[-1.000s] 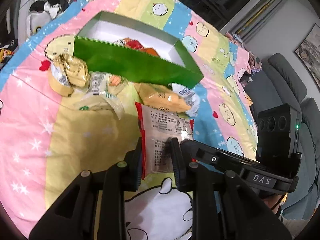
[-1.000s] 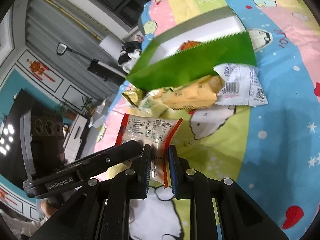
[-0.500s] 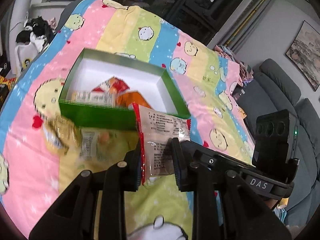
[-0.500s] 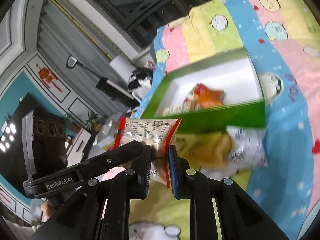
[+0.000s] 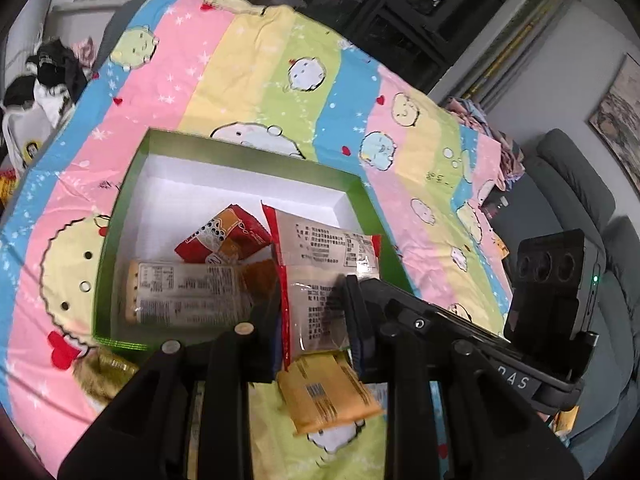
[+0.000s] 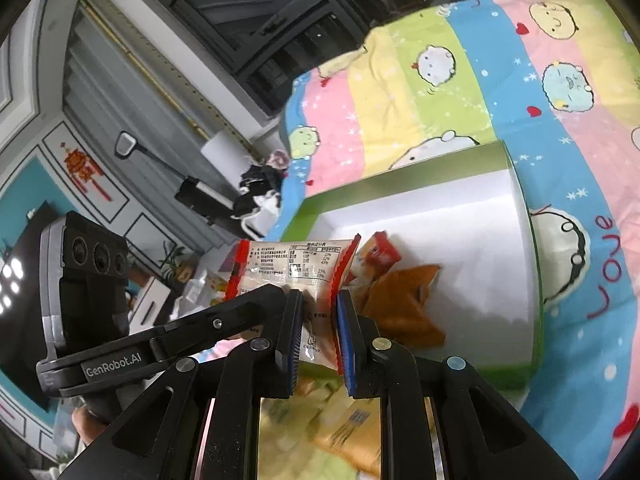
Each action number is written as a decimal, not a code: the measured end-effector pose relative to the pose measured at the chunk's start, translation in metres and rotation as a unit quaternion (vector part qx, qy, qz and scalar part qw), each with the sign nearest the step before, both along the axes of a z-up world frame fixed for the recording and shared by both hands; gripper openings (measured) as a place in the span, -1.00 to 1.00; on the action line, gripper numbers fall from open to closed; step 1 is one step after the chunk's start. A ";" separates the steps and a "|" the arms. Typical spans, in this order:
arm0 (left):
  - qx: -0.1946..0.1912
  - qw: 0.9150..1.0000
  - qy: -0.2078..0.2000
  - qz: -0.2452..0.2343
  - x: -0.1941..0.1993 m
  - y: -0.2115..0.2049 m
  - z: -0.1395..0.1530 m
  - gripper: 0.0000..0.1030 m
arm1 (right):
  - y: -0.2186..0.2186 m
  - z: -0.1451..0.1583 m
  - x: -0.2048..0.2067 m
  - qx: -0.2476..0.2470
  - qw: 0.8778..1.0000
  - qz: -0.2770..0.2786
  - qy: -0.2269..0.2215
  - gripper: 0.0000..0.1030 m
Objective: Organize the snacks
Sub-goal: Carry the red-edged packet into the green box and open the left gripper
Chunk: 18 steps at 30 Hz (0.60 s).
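Both grippers, left (image 5: 314, 320) and right (image 6: 316, 322), pinch one packet (image 5: 320, 276) over my box (image 5: 248, 152). Three snacks lie inside. Several wait near me on the bed (image 5: 248, 60).

A clear snack packet (image 5: 320, 276) with red crimped edges and printed white labels is held upright above the near-right corner of an open green box (image 5: 360, 196) with a white interior. Inside lie a red-and-orange pouch (image 5: 224, 236), a long pale wrapped bar (image 5: 180, 296) and an orange packet (image 6: 404, 300). A yellow packet (image 5: 328, 396) and a gold wrapper (image 5: 104, 372) lie on the bed just outside the box's near wall.
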<state>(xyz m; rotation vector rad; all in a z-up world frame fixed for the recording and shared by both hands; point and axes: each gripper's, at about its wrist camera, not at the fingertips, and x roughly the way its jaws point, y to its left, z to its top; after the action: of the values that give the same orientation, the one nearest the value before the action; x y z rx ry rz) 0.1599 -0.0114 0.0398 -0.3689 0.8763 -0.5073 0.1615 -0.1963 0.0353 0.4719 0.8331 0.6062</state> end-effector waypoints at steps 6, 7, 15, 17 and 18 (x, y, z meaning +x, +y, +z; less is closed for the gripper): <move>-0.004 0.999 0.043 0.010 0.030 -0.003 -0.025 -0.48 | 0.002 -0.021 0.030 -0.030 0.999 -0.006 0.027 -0.63; 0.001 0.999 0.045 0.013 0.032 -0.004 -0.026 -0.47 | 0.004 -0.024 0.033 -0.038 0.999 -0.007 0.028 -0.63; 0.036 0.996 0.064 0.050 0.045 0.002 -0.037 0.53 | 0.002 -0.034 0.045 -0.063 0.997 -0.029 0.046 -0.47; 0.033 0.995 0.063 0.064 0.044 0.011 -0.034 0.54 | -0.004 -0.033 0.044 -0.060 0.996 -0.039 0.046 -0.17; 0.031 0.995 0.060 0.068 0.044 0.015 -0.031 0.53 | -0.006 -0.031 0.042 -0.053 0.997 -0.040 0.045 -0.17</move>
<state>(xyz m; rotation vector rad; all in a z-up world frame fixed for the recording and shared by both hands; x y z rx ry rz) 0.2035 0.0038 0.0087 -0.4024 0.9733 -0.3334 0.2035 -0.2027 0.0042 0.4368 0.9228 0.4666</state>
